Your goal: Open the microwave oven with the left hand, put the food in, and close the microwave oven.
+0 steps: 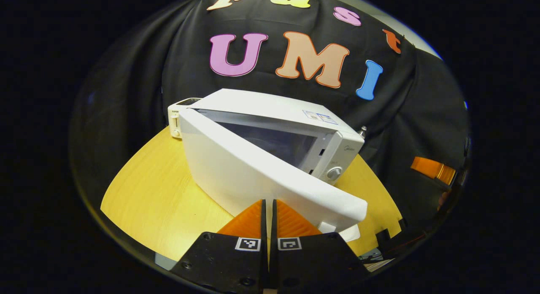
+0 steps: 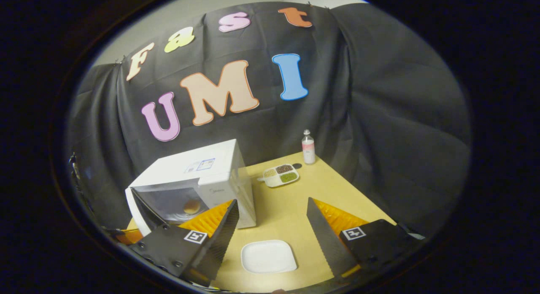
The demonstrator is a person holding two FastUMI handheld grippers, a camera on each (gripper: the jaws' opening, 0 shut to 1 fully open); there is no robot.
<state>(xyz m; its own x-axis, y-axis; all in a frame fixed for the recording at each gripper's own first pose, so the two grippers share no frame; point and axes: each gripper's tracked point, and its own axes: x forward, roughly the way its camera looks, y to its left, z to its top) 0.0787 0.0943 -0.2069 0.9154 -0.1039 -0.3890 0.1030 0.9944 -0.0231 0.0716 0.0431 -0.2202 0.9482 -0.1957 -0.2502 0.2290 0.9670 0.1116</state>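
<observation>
The white microwave [image 1: 270,112] stands on the yellow table [image 1: 147,192] with its door [image 1: 253,176] partly open, swung toward me. My left gripper [image 1: 268,203] is shut, its tips right against the door's outer face with nothing between them. In the right gripper view the microwave [image 2: 211,167] stands at the left with its door [image 2: 141,209] ajar, and a round bun [image 2: 192,206] lies inside on the turntable. My right gripper [image 2: 272,201] is open and holds nothing, hovering above the table in front of the oven.
An empty white plate [image 2: 268,256] lies on the table under my right gripper. A divided tray of grains [image 2: 280,175] and a small bottle [image 2: 308,147] stand at the far end. A small white appliance [image 1: 176,117] sits behind the microwave.
</observation>
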